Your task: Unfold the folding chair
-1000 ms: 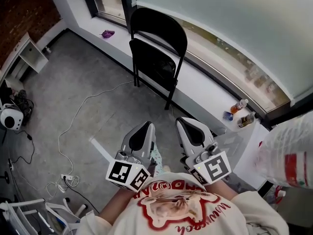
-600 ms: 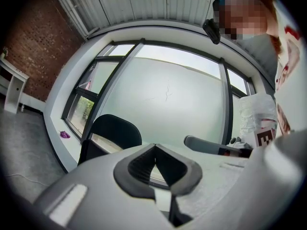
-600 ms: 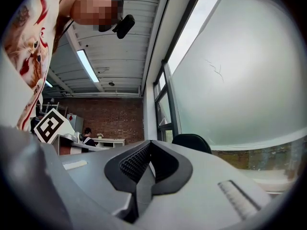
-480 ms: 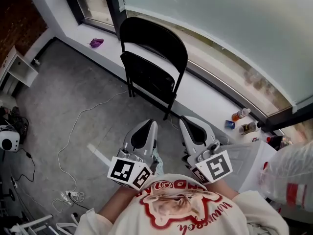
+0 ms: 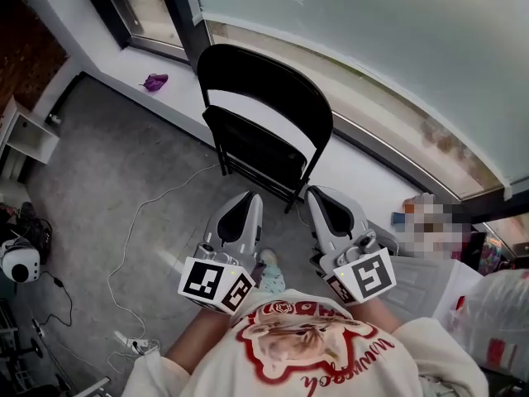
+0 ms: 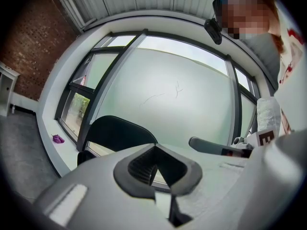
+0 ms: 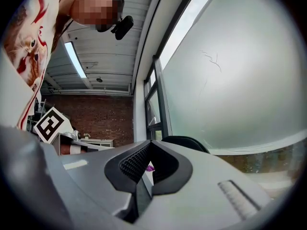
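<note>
1. The black folding chair stands folded on the grey floor. Its seat panel is flipped up flat under the backrest, and it is propped against the white window ledge, which probably keeps it upright while closed.
2. The left gripper points level at the chair, near its feet but not touching. Its jaws are pressed together with nothing between them.
3. The right gripper sits just beside it, also short of the chair. Its 2 jaws are closed and empty too.
4. The 2 grippers are side by side, 1 toward each half of the frame. This looks like an approach, and the unfolding has not yet begun.
5. A purple scrap on the ledge and a white cable on the floor lie left of the chair, well apart from it.
</note>
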Motion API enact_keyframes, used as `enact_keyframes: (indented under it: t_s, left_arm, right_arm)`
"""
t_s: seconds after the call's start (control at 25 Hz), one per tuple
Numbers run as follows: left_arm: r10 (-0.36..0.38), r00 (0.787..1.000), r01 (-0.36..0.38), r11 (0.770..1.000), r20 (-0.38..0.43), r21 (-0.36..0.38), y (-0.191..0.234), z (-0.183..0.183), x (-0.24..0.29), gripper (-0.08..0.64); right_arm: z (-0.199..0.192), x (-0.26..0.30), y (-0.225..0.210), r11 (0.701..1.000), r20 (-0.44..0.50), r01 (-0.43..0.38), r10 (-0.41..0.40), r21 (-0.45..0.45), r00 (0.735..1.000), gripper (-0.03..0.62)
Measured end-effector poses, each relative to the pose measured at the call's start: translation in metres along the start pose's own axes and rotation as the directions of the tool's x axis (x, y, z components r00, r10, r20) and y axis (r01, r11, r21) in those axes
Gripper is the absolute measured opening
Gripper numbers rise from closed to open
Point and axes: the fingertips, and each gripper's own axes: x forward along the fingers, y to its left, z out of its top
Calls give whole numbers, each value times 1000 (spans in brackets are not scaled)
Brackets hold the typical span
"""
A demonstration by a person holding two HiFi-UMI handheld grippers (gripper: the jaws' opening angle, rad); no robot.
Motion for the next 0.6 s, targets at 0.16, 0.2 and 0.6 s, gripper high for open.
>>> enact_keyframes:
  t_s: [0.16, 0.2, 0.6]
  left_arm:
    - [-2, 1000, 2, 1000, -9, -11, 24, 1, 20, 0]
    - [-4, 1000, 3, 1000, -14, -16, 29, 0, 25, 0]
    - [35, 997, -41, 995, -68, -96, 44, -23, 64, 0]
  right_arm:
    - [3, 25, -12, 999, 24, 46, -46, 14, 999, 26]
    - [2, 27, -16, 998, 24, 60, -60, 12, 998, 26]
    - [-21, 31, -55, 998, -24, 69, -69, 11, 997, 26]
